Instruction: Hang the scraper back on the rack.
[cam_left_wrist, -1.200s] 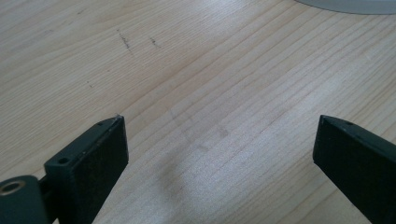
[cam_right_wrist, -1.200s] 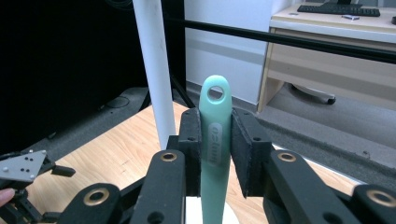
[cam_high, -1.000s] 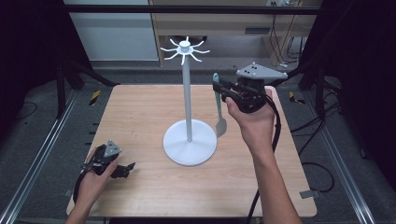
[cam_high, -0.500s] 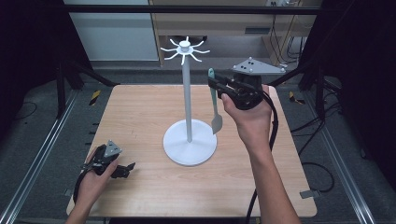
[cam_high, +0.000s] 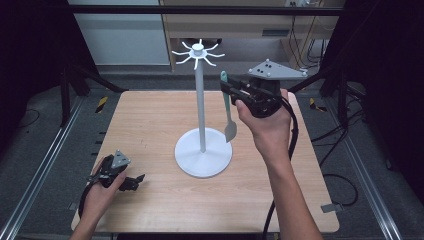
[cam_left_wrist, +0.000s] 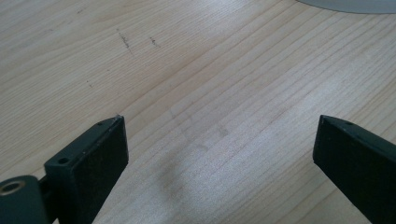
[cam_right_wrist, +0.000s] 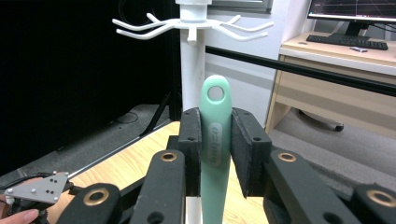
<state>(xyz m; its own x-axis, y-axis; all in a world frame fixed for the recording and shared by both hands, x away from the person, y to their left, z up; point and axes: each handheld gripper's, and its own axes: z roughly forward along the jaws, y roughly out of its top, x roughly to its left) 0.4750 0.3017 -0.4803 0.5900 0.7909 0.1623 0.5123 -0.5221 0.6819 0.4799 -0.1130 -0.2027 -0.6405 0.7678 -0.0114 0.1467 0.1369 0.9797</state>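
At the upper right of the high view the right hand-held gripper (cam_high: 231, 91) pinches the green spatula (cam_high: 228, 111) by its handle beside the white hook stand (cam_high: 201, 107), and misjudged height could knock its hole past a hook, while the left hand-held gripper (cam_high: 131, 182) rests spread on the worktop (cam_high: 150, 120)

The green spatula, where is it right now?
In the high view, the green spatula hangs in the right hand-held gripper, right of the white stand's pole, below its hooks.
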